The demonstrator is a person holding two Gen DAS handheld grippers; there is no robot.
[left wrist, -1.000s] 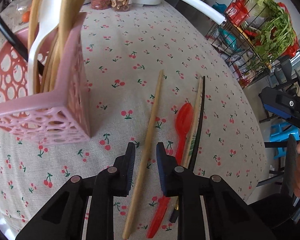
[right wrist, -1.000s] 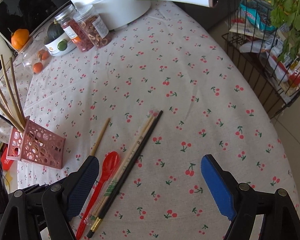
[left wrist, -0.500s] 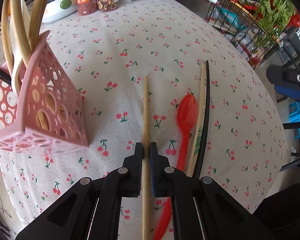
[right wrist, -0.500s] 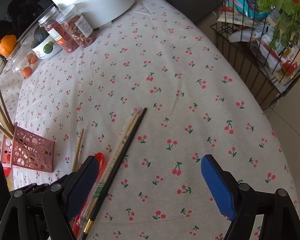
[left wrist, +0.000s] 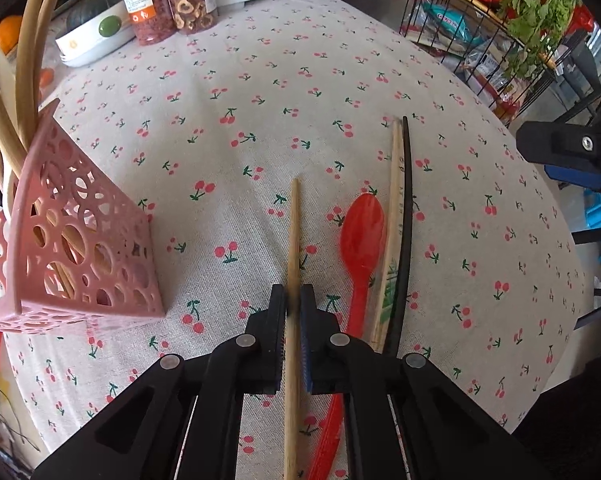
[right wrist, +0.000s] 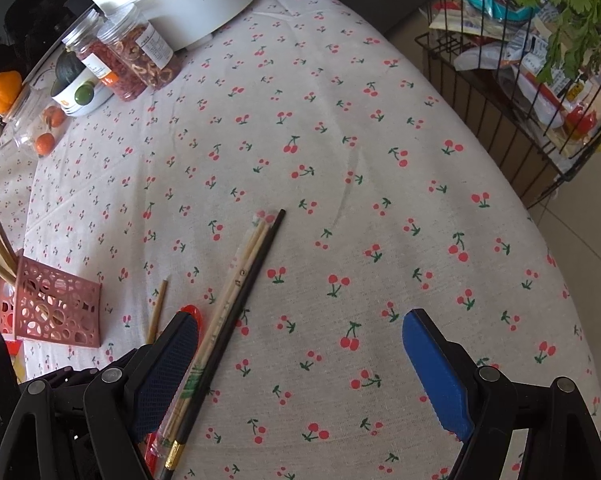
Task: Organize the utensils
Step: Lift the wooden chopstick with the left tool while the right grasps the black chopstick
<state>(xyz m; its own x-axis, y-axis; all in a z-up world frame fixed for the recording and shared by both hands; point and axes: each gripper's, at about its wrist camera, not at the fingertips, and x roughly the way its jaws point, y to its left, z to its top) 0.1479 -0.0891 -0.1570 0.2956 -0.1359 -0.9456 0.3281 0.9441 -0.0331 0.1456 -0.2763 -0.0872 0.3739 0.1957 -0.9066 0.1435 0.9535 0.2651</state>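
My left gripper (left wrist: pixel 293 298) is shut on a single wooden chopstick (left wrist: pixel 294 232) and holds it a little above the cherry-print tablecloth (left wrist: pixel 300 80). To its right lie a red plastic spoon (left wrist: pixel 359 236), wrapped bamboo chopsticks (left wrist: pixel 394 200) and a black chopstick (left wrist: pixel 407 200). A pink perforated utensil holder (left wrist: pixel 80 252) with several wooden utensils stands at the left. My right gripper (right wrist: pixel 300 356) is open and empty above the cloth, right of the chopsticks (right wrist: pixel 242 280). The holder (right wrist: pixel 56 308) and the held chopstick (right wrist: pixel 158 308) show at its left.
Two spice jars (right wrist: pixel 128 56), a white bowl (right wrist: pixel 80 92), a white pot (right wrist: pixel 188 0) and a tub of oranges (right wrist: pixel 40 120) stand at the back of the table. A black wire rack (right wrist: pixel 520 80) with groceries stands off the right edge.
My left gripper closed on the single wooden chopstick and lifted it a little off the cloth. My right gripper drifted slightly and stays open.
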